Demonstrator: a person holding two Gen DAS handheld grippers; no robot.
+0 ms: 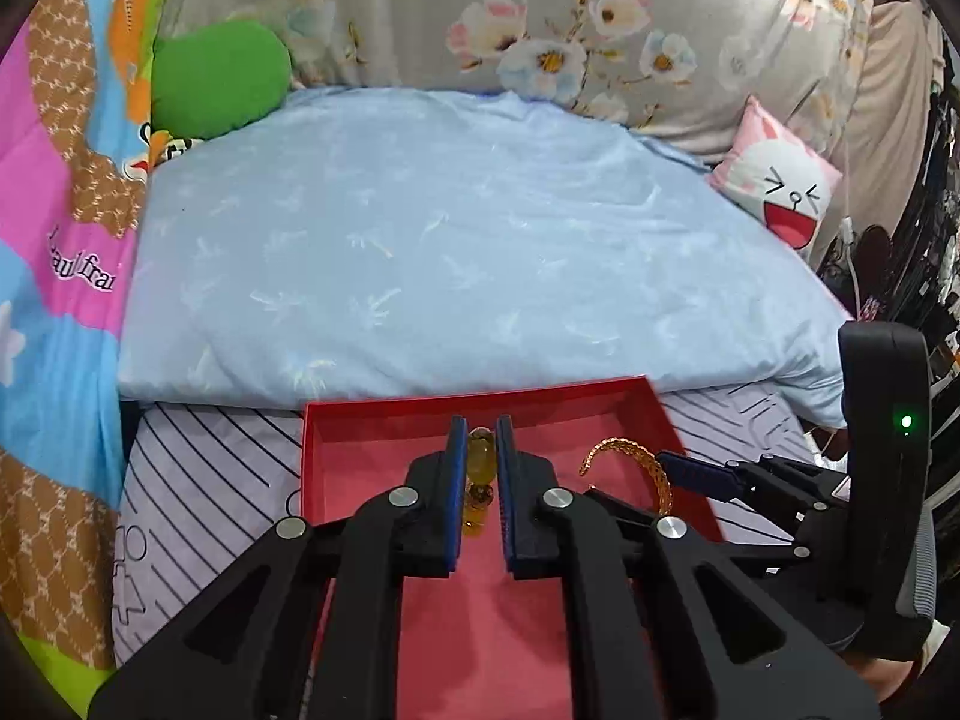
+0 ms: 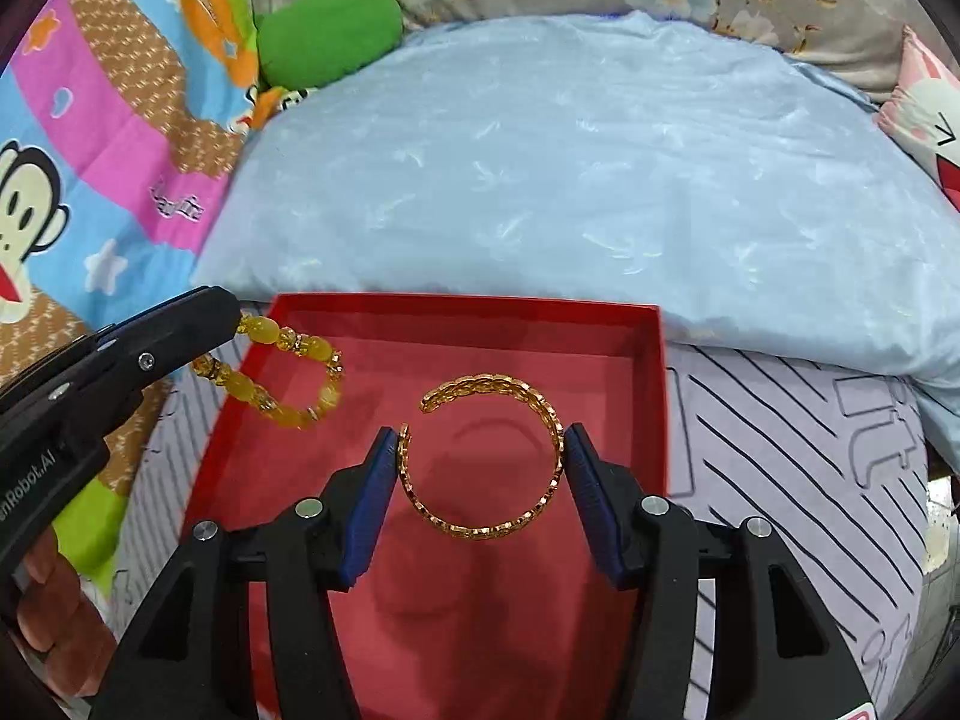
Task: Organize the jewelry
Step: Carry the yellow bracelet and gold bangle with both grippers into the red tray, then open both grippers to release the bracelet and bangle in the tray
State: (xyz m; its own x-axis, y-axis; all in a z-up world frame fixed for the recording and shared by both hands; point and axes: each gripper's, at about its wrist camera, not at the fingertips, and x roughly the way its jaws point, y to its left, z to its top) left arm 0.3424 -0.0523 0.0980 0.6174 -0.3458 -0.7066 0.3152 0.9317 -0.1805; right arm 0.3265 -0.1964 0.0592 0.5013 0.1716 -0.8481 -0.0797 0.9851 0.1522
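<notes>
A shallow red box [image 1: 372,414] [image 2: 651,372] lies on the bed. My left gripper [image 1: 479,438] is shut on a yellow beaded bracelet [image 1: 480,462] [image 2: 282,372], which hangs over the box's left side. In the right wrist view that gripper [image 2: 222,315] comes in from the left with the beads dangling from its tip. My right gripper [image 2: 480,441] is shut on a gold open cuff bangle [image 2: 480,456] [image 1: 636,462], its blue pads pressing both sides, above the red floor of the box. The box holds nothing else that I can see.
The box rests on a lilac sheet [image 2: 780,456] with black line drawings. Behind it lies a pale blue pillow [image 1: 456,240]. A green cushion [image 1: 219,75], a cartoon blanket [image 1: 60,276] at left, a pink face cushion [image 1: 786,192] at right. A hand [image 2: 54,618] shows low left.
</notes>
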